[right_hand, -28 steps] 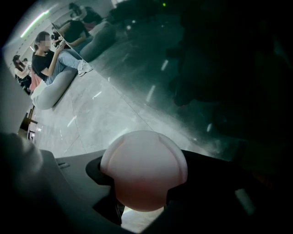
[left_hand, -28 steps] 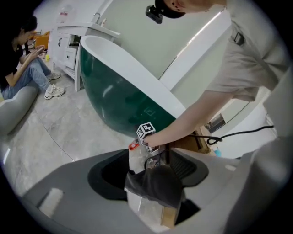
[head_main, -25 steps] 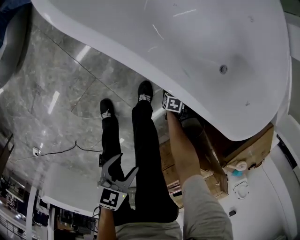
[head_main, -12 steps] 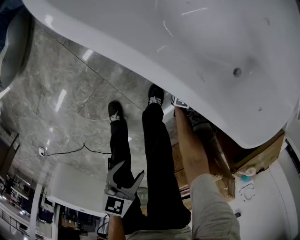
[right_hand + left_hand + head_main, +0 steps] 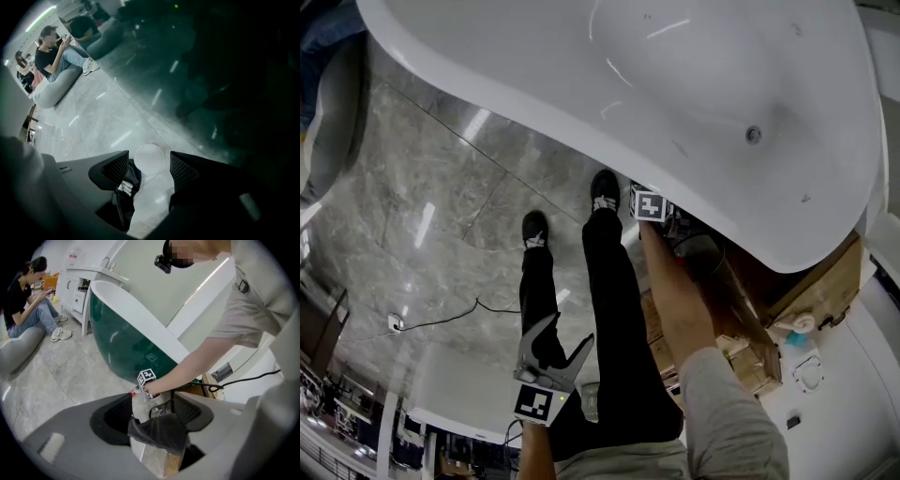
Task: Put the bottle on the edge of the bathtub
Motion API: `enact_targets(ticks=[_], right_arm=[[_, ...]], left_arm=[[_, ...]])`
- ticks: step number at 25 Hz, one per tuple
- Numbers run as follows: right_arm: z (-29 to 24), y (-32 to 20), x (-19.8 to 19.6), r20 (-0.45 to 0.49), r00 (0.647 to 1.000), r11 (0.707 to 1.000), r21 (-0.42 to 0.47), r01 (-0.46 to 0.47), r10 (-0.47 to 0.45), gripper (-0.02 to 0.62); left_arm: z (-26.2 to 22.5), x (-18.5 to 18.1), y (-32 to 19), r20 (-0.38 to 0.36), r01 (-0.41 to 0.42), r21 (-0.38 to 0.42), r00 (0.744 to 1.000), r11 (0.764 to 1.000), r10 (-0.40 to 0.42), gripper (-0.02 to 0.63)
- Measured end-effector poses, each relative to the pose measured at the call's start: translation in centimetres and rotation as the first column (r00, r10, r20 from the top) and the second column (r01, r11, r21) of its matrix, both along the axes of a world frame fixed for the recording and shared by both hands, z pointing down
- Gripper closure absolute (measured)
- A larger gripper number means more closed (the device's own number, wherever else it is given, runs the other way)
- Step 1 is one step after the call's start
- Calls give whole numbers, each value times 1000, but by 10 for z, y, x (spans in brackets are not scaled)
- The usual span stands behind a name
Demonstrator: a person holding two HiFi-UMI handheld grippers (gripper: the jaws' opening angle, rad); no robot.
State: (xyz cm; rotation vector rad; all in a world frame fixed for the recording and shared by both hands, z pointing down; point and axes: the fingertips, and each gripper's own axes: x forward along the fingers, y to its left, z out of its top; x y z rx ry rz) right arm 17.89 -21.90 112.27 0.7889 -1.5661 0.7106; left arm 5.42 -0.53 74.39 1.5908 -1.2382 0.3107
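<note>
The white bathtub (image 5: 534,103) fills the top of the head view; its outside is dark green (image 5: 126,343). My right gripper (image 5: 149,165) reaches down near the floor beside the tub's base, its marker cube (image 5: 647,204) next to the person's right shoe. Its jaws stand apart with the bottle's round white top (image 5: 148,157) between them, a small gap on each side. The bottle is hidden in the head view. My left gripper (image 5: 572,328) hangs low by the person's left leg, open and holding nothing.
A wooden crate (image 5: 750,319) sits under the tub's right end. A black cable (image 5: 441,319) runs over the grey marble floor. A person (image 5: 28,310) sits on a grey beanbag near a white cabinet (image 5: 79,284). A white fixture (image 5: 825,394) stands at the lower right.
The head view has swayed a little. My right gripper stays low by the tub's base, and my left gripper stays open at the person's side.
</note>
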Motion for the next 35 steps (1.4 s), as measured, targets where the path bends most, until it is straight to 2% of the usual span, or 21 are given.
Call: enact_targets(ticks=[3,6,11,15,22,30,35], right_arm=[[-47,19,-9,32,999,1000,-23,4,-3,318],[-92,34,-5,60,998,1000,-7,-28,28,318],[-186,44,-6,126,980,980,106,-170,156,318],[-255,68,-9,194,957,959,144,-244,215,318],[-365,108,-7,291,909,913,189,-361,299,318],[-471,139,-16,434,847,861,254,-441,307,318],[-519,151,-18,498,803,813,285,-508,327,318]], left_arm=[[-24,-5,-8,17,-33,83,999,996,32,276],[-53,-6,-18,30,-100,176,995,979,96,276],[-89,-21,-16,99,-230,297,973,927,209,276],[-110,-35,-16,160,-283,376,958,882,239,276],[-158,-34,-42,161,-320,442,947,838,277,278],[-202,0,-57,202,-431,475,902,767,382,278],[-215,2,-55,210,-434,456,901,777,380,278]])
